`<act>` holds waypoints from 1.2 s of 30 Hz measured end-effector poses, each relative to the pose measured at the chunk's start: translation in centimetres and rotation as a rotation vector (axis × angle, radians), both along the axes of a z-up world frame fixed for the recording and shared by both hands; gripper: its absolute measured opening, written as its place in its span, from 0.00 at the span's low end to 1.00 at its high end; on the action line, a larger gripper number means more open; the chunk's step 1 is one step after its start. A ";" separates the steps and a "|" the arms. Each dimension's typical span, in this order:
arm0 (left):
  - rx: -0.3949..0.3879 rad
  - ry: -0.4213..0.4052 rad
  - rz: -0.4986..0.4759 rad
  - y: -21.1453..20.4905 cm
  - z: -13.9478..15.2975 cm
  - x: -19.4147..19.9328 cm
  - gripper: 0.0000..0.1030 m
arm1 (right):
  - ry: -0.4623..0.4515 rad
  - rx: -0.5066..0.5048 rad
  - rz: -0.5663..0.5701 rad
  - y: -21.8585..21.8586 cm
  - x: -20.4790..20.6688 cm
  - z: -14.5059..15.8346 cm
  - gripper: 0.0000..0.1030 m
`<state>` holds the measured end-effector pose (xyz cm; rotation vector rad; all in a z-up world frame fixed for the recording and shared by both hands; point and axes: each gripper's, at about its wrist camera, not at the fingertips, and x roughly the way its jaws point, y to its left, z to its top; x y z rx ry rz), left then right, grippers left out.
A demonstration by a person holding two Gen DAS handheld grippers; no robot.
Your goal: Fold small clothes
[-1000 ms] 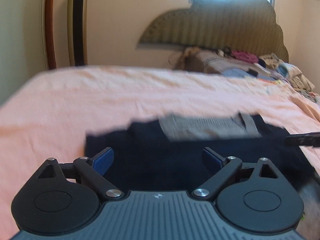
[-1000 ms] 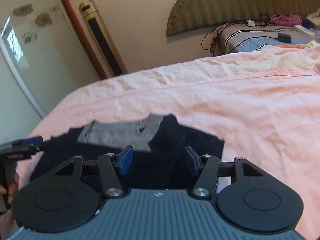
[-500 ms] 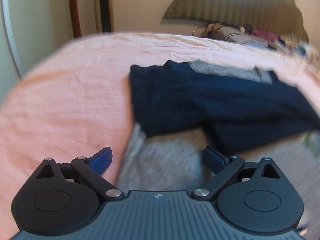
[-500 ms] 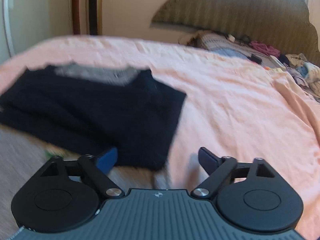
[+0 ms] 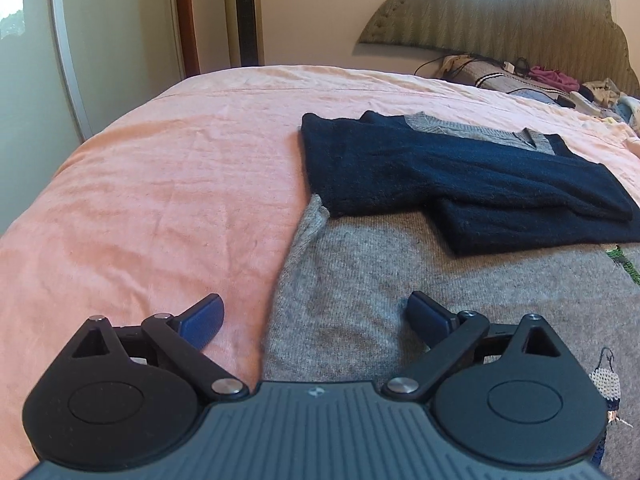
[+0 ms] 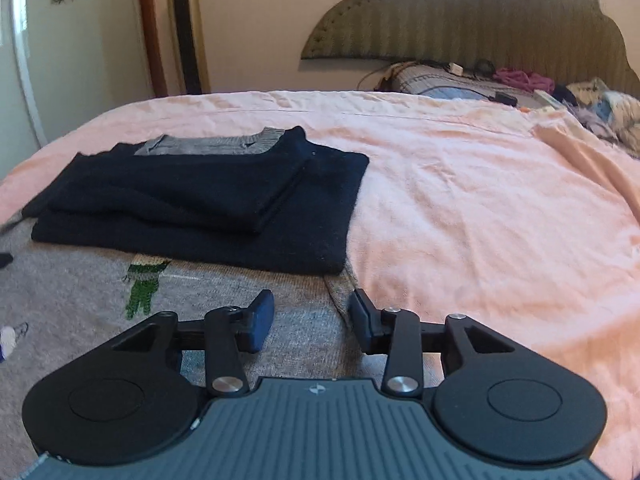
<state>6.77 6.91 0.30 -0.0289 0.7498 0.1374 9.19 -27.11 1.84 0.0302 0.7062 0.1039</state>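
Observation:
A grey knitted sweater (image 5: pixel 400 280) with dark navy sleeves (image 5: pixel 440 176) folded across its chest lies flat on the pink bed sheet (image 5: pixel 160 184). My left gripper (image 5: pixel 316 316) is open over the sweater's lower left edge, one finger over the sheet, one over the knit. In the right wrist view the same sweater (image 6: pixel 80 300) with its navy sleeves (image 6: pixel 208 200) shows. My right gripper (image 6: pixel 310 316) is partly open, its fingers either side of the sweater's lower right edge. Neither holds cloth.
The padded headboard (image 6: pixel 480 20) stands at the far end, with a pile of clothes, cables and bedding (image 6: pixel 520 84) at the back right. A wall with a tall panel (image 6: pixel 184 28) lies beyond the bed's left side.
Both grippers have pulled back from the navy sleeves toward the sweater's lower hem and moved apart to its left and right edges. The right gripper's fingers have narrowed.

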 end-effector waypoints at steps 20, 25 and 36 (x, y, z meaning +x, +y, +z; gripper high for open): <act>0.006 0.021 -0.089 -2.6 0.3 -4.8 1.00 | 0.017 -0.072 0.184 6.6 -7.5 -1.4 0.94; -0.045 0.047 -0.022 0.7 1.2 -7.3 1.00 | 0.030 -0.052 0.042 2.7 -8.8 -0.4 0.94; -0.575 -0.016 -0.027 5.6 1.3 -13.8 0.99 | 0.147 0.409 0.021 -5.4 -15.3 -0.1 0.59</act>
